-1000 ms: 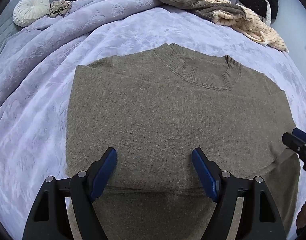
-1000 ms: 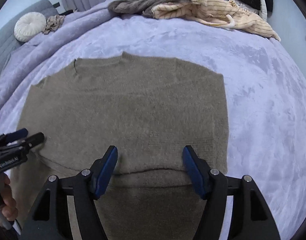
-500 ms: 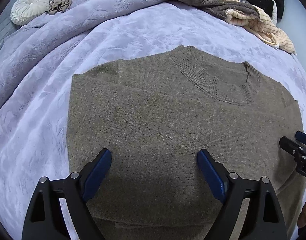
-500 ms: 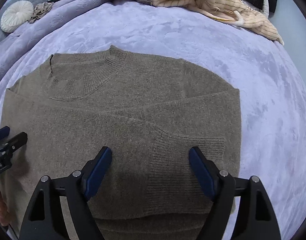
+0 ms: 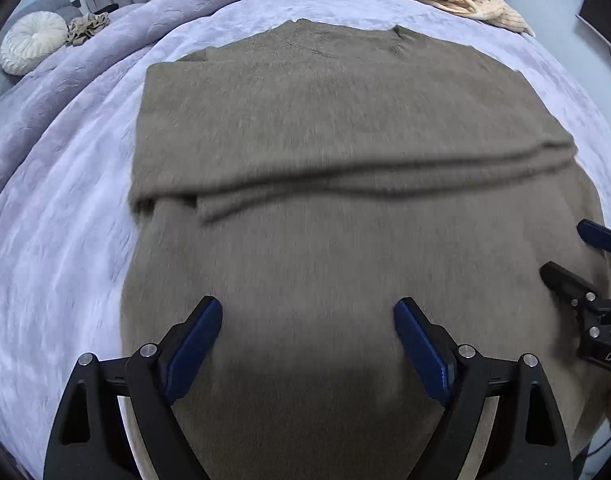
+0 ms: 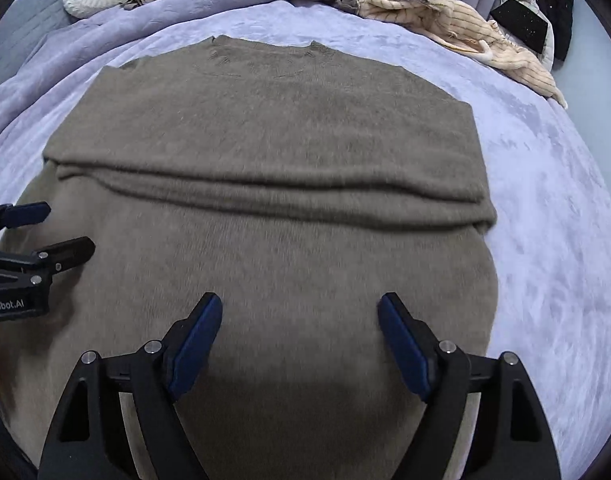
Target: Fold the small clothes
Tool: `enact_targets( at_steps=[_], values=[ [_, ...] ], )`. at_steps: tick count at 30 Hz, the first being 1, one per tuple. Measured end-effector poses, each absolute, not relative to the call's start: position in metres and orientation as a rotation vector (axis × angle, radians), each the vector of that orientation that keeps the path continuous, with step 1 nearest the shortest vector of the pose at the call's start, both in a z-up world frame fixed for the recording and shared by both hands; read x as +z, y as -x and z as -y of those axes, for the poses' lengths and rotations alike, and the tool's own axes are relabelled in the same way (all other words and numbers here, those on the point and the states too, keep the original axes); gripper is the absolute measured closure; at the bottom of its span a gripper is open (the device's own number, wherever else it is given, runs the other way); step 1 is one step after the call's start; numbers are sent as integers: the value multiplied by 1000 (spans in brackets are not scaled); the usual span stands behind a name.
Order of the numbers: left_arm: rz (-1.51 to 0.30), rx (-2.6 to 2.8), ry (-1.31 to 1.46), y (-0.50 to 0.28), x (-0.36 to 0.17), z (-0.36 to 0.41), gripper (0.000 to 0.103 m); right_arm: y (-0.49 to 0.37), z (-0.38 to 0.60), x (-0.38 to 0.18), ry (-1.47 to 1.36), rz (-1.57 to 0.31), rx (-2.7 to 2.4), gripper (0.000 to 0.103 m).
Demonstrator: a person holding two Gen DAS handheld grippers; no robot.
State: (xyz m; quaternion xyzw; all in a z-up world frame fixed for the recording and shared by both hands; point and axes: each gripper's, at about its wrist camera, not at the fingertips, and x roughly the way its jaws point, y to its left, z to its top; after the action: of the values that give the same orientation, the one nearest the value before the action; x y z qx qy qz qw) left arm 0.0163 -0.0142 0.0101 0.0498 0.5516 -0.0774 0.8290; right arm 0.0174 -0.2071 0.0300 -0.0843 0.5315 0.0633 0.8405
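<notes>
The olive-brown sweater (image 6: 265, 128) lies flat on the lavender bed (image 6: 545, 208), neckline at the far side, with a crosswise fold ridge across its middle. I judge the sleeves are already tucked in and a bottom-to-top fold is under way or still to be finished. Left tongs (image 5: 307, 334) and right tongs (image 6: 299, 330) both stand wide apart over the near half, gripping nothing. A heap of other clothes (image 6: 425, 12) waits beyond, likely unfolded.

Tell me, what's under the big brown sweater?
The purple blanket shows all around the sweater, so it lies on that. Anything else beneath is covered.
</notes>
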Motion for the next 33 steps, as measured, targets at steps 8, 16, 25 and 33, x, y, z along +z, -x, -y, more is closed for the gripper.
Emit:
enact_targets(
  at_steps=[8, 16, 25, 33],
  values=[
    [-1115, -148, -179, 77, 12, -7, 1, 91, 235, 32, 208, -1055, 163, 17],
    [-1030, -225, -155, 99, 56, 18, 1, 132, 217, 79, 242, -945, 211, 16],
    [-1113, -216, -154, 111, 15, 21, 1, 129, 183, 33, 260, -1013, 282, 17],
    [-1108, -199, -109, 138, 18, 11, 1, 176, 208, 34, 278, -1010, 276, 16]
  ],
)
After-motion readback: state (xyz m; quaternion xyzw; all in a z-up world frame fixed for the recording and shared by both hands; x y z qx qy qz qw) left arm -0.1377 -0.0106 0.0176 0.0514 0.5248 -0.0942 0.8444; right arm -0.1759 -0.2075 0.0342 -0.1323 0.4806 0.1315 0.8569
